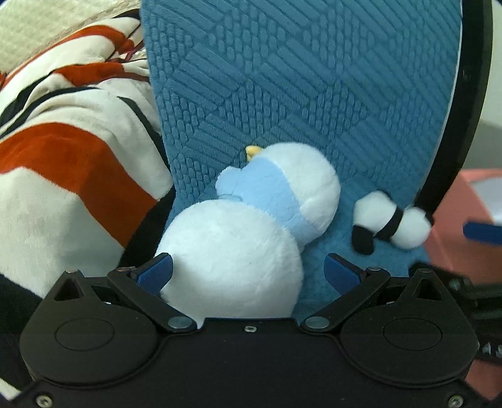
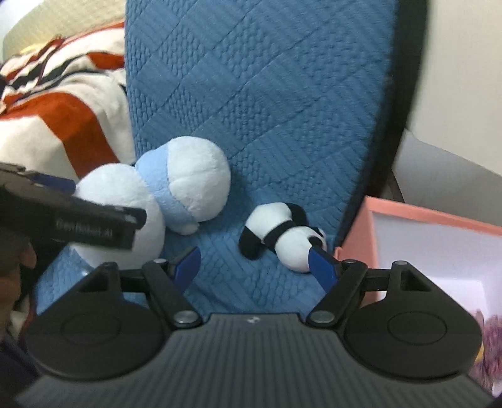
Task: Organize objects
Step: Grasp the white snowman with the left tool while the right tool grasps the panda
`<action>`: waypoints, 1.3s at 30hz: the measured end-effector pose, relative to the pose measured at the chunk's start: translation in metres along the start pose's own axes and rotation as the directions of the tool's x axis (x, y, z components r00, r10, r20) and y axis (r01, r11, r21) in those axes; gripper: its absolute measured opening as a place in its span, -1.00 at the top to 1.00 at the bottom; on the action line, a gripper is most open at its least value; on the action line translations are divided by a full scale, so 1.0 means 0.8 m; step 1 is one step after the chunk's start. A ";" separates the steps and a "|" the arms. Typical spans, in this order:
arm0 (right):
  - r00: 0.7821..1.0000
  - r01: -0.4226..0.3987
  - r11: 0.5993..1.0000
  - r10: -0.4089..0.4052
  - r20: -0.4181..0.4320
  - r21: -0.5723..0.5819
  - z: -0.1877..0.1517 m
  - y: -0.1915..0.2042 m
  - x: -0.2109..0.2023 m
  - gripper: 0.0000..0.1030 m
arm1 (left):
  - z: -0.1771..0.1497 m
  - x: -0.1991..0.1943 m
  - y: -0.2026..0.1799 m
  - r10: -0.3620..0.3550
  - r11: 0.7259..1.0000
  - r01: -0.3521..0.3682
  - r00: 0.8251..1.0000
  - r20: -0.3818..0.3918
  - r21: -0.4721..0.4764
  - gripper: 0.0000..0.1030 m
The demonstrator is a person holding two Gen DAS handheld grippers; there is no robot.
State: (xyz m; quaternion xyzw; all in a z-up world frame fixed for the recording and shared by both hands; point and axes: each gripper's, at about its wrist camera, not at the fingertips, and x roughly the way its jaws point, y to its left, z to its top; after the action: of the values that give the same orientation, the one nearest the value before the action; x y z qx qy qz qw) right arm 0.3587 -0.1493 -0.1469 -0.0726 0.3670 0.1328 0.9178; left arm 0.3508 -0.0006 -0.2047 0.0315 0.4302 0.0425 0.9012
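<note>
A blue quilted cushion (image 1: 313, 78) with a raised pattern of bars and small blocks, set in squares, fills the middle of both views; it curves up and away like the seat and back of a chair. A black rim (image 1: 464, 94) runs along its right edge. To its left lies a soft fleece blanket (image 1: 56, 175), white with orange-red and black stripes, bunched in folds and pressed against the cushion's side. Beyond the blanket, at the top left, a pale beige woven surface (image 2: 62, 22) shows, too blurred to tell more. To the right of the rim stands a plain light wall (image 2: 455, 78).
</note>
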 end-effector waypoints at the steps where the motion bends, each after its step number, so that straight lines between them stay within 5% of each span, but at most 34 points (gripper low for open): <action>1: 1.000 -0.003 1.000 0.003 -0.004 -0.018 0.002 0.002 0.007 -0.49 | 0.000 0.003 -0.002 0.009 1.000 -0.009 1.000 -0.003 0.011 -0.99; 11: 0.995 0.068 0.984 -0.080 -0.066 -0.166 0.025 -0.005 0.075 -0.38 | 0.008 0.042 -0.017 0.133 0.983 -0.130 0.991 -0.017 0.128 -1.00; 20: 0.985 0.097 0.981 -0.118 -0.123 -0.168 0.024 -0.010 0.111 -0.33 | 0.011 0.065 -0.036 0.179 0.956 -0.178 0.984 0.018 0.232 -1.00; 28: 0.977 0.130 0.969 -0.162 -0.138 -0.211 0.016 -0.008 0.144 -0.39 | 0.012 0.067 -0.033 0.170 0.957 -0.170 0.985 0.020 0.234 -1.00; 31: 0.978 0.139 0.973 -0.164 -0.131 -0.185 0.014 -0.013 0.145 -0.17 | 0.008 0.066 -0.041 0.180 0.948 -0.181 0.983 0.027 0.262 -1.00; 39: 0.985 0.128 0.991 -0.132 -0.109 -0.036 0.010 -0.031 0.125 -0.05 | 0.008 0.068 -0.043 0.191 0.943 -0.193 0.981 0.032 0.271 -1.00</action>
State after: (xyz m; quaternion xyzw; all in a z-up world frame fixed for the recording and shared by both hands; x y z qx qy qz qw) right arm 0.4409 -0.1521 -0.2099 -0.1170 0.4102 0.0737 0.9015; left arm 0.3917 -0.0295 -0.2457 0.1972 0.4246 0.0702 0.8808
